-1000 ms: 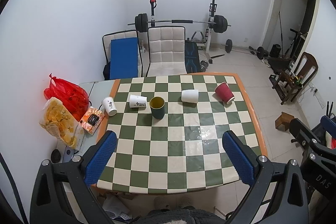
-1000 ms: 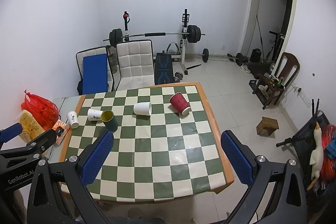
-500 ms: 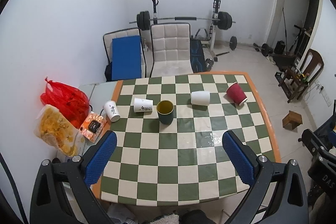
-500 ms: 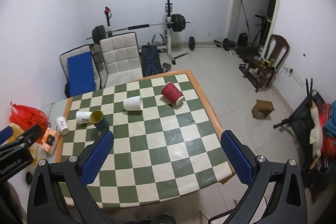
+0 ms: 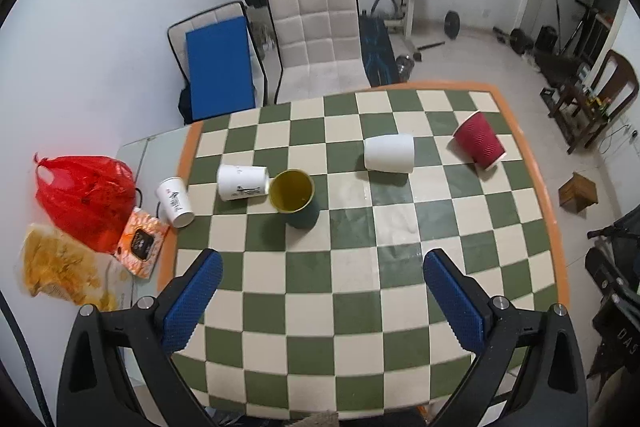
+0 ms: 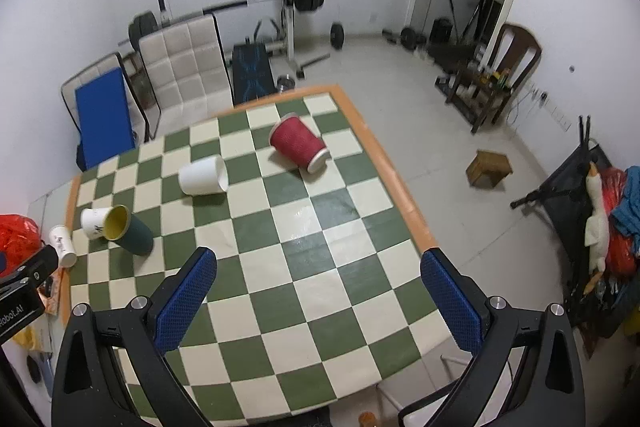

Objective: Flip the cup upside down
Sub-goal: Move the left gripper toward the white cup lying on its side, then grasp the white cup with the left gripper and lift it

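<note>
None of the flipping is done as far as I can judge: the green cup [image 5: 296, 197] stands upright, mouth up and yellow inside showing, on the checkered bench [image 5: 360, 291], and no cup I can see sits mouth-down. Taking the green cup as my landmark, a printed white cup [image 5: 242, 182] lies on its side touching or just beside it on the side away from the red cup, a second printed white cup [image 5: 175, 202] lies farther out that same way at the bench edge, a plain white cup [image 5: 389, 158] lies on its side well apart toward the other side, and the red ribbed cup [image 5: 479, 140] lies tipped beyond that near the orange rim. I read the green cup as the one to turn, though the task does not say which. Everything is left: reach, grasp, invert, set down. My left hand-held gripper [image 5: 322, 291] hovers above the near part of the bench, aimed roughly at the green cup but well short of it, jaws spread wide and holding nothing. My right hand-held gripper [image 6: 318, 287] hangs over the near right part of the bench, equally wide apart and empty, far from any cup
</note>
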Motion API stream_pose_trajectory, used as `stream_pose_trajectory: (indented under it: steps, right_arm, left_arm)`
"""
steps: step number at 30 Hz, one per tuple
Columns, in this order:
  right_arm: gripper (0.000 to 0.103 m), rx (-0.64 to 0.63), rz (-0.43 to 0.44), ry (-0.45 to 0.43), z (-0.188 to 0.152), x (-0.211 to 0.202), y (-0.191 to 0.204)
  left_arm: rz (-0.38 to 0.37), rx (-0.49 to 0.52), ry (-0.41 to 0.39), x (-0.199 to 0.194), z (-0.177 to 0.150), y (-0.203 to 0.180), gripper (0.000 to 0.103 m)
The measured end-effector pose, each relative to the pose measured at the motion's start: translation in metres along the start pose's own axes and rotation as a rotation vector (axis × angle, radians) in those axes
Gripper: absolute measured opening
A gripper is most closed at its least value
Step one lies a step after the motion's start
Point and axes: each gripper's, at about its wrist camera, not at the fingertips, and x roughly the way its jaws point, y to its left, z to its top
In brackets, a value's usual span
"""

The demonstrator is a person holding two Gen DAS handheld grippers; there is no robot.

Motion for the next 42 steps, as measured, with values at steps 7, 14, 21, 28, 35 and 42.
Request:
stream_pose_trajectory:
  steps: [7,14,21,28,35,42]
  right_arm:
    - [0.103,-0.036,-0.016,0.157,0.029,0.115,-0.008]
    - [0.103,-0.151,-0.049,0.333,0.047,0.23,-0.01]
    - [0.103,-0.221,-0.054,0.434,0.061,0.301,-0.007]
    - [0.103,-0.233,-0.054,0.469,0.075,0.331,-0.005]
    - [0.103,-0.232,-0.047,0.489,0.083,0.345,-0.004]
    - [0.103,-0.229,-0.047,0.486,0.089,0.349,-0.005]
  left_arm:
    - [0.059,0.165,0.103,0.091,0.045,-0.056,0.103]
    - [0.18,0.533,0.163,0.182,0.071,-0.118,0.103]
    - [0.236,0.903,0.186,0.237,0.084,-0.156,0.103]
    - [0.226,1.156,0.206,0.28,0.091,-0.176,0.103]
    - [0.175,1.259,0.254,0.31,0.096,-0.191,0.103]
    - [0.081,1.282,0.289,0.323,0.097,-0.198,0.097]
